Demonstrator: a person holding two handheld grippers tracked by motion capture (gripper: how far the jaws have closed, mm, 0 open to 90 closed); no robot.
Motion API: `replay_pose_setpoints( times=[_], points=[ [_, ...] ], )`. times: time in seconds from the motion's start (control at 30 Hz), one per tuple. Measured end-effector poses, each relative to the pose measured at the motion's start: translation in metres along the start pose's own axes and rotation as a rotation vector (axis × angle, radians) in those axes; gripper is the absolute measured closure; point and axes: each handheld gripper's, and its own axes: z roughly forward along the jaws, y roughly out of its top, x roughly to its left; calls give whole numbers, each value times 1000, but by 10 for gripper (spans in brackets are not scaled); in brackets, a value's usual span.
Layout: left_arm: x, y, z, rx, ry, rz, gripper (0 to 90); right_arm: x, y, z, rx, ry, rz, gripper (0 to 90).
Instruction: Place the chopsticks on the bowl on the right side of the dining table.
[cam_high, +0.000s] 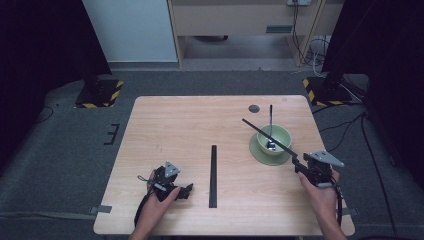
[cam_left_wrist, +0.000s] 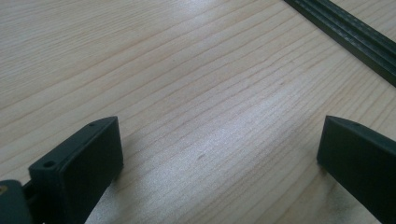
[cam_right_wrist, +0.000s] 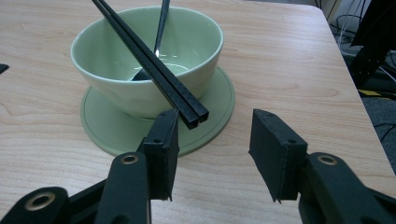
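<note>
**Chopsticks, black, square-section pair: laid across bowl, near ends at open right gripper**

Fingers: right gripper (cam_right_wrist: 215, 121) spread wide, nothing clamped. Inner pad (cam_right_wrist: 171, 144) of the jaw on the left of the right gripper view just beside the chopsticks' (cam_right_wrist: 154, 70) near ends, possibly touching; other jaw well apart from them. Left gripper (cam_left_wrist: 219, 135) likewise wide open, empty, low over bare wood.

Location of item: resting slantwise over the rim of the pale green ceramic bowl (cam_right_wrist: 93, 60), far tips beyond it, near ends overhanging the matching green round saucer (cam_right_wrist: 116, 126) beneath the bowl. Metal spoon (cam_right_wrist: 161, 23) standing in the bowl, handle leaning away over the far rim.

Step in hand, as judged: a grasp or release at the chopsticks' near ends, not a carry. Next move, if a grasp: shift slightly toward the sticks to centre both between the jaws, then close squarely so neither stick rolls off the rim.

Surroundings: light wooden table (cam_high: 170, 125); long black flat strip (cam_high: 213, 175) lying lengthwise at the centre, between the two grippers; small grey round disc (cam_high: 254, 108) near the far edge.

Edges and room: right table edge near the right gripper, little margin outward; open wood on the person's side and toward the centre. Left half bare, ample room for the left gripper (cam_high: 185, 190).
</note>
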Motion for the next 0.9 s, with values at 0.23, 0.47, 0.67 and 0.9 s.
replay_pose_setpoints(
  times=[0.23, 0.47, 0.67, 0.9],
  points=[
    [0, 0, 0, 1, -1, 1, 0, -3, 2, 1, 11, -1, 21, 459],
    [0, 0, 0, 1, -2, 2, 0, 1, 3, -5, -4, -67, 32, 351],
    [-1, 0, 0, 1, -1, 2, 0, 14, -1, -7, -28, -152, 1, 323],
    [-1, 0, 0, 1, -1, 3, 0, 25, 2, -2, -31, -198, -10, 333]
  ],
)
